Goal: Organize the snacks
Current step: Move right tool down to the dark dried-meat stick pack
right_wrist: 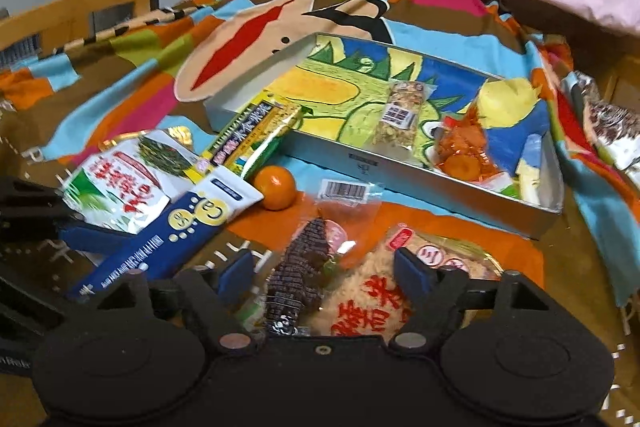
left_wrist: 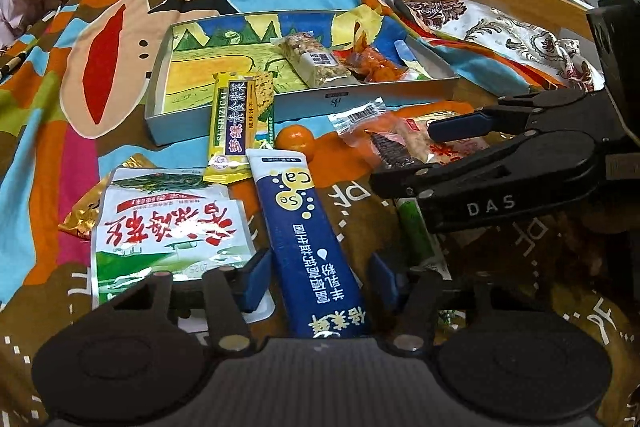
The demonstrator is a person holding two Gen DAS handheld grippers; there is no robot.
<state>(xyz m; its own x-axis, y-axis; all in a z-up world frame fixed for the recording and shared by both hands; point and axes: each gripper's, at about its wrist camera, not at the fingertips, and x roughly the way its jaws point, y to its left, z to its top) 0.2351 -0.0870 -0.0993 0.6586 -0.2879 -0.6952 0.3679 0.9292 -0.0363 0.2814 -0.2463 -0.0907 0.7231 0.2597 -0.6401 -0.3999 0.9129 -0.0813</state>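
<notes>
A: Blue foil sachet [left_wrist: 316, 247], long and flat, lies on the bedspread [left_wrist: 52, 131] between the left gripper [left_wrist: 318, 277] pads. Jaws part-open around it; pads not visibly pressing yet.

B: Handling?

A: Judged light, slick and floppy. Take it mid-length across the narrow width, or the ends will droop.

B: Right side?

A: Right gripper [right_wrist: 326, 273] straddles a clear packet [right_wrist: 360, 291] of pale shredded snack with a dark ridged piece. Jaws open, not pinching. Crinkly film, contents probably crushable; grip the edges lightly.

B: Destination?

A: Presumably the grey tray [left_wrist: 360, 99], close behind, already holding a nut bar [left_wrist: 316, 61] and an orange packet [left_wrist: 376, 61].
</notes>
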